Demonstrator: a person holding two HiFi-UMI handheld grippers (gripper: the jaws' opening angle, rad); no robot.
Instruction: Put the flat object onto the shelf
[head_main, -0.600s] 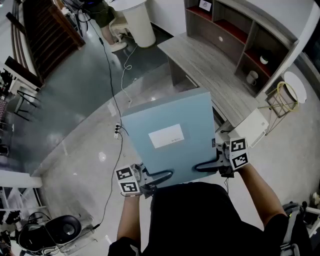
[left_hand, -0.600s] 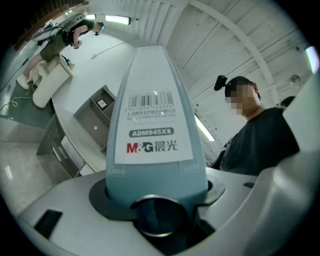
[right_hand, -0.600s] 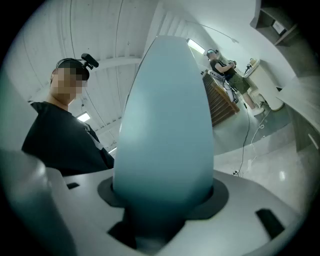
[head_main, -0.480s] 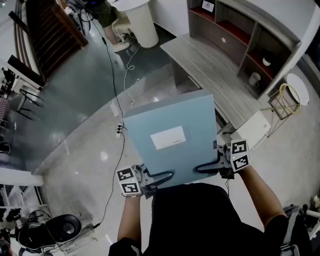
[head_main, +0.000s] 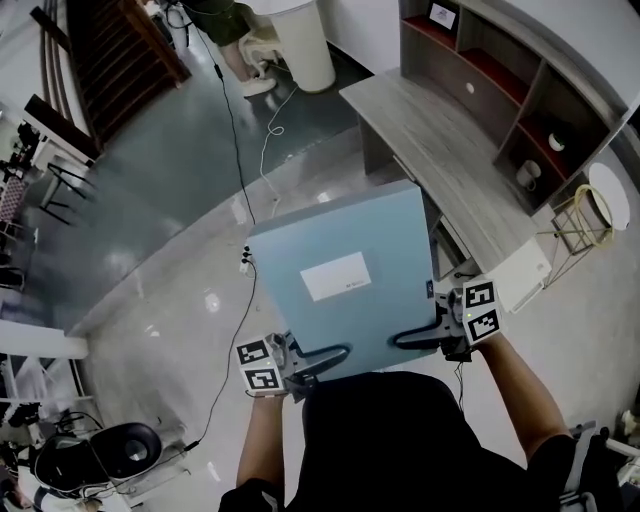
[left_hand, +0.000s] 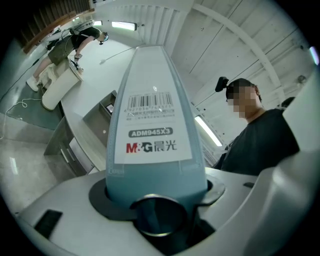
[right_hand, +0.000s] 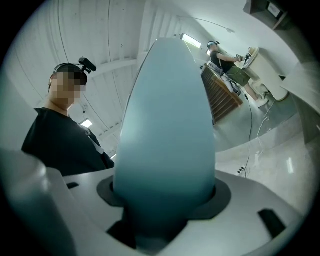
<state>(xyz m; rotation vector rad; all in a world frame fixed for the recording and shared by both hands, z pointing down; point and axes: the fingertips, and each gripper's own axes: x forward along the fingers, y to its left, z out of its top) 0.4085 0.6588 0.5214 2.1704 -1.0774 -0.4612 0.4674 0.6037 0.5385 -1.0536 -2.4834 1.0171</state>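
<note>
Above the floor (head_main: 170, 250): blue file box (head_main: 345, 250) held level, label up.
Left claw (head_main: 318, 355): clenched on its near edge.
Right claw (head_main: 412, 337): clenched likewise.
Shelf (head_main: 520, 110): well apart.

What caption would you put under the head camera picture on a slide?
Left gripper and right gripper clamp a flat blue file box at its near edge, with the shelf ahead.
</note>
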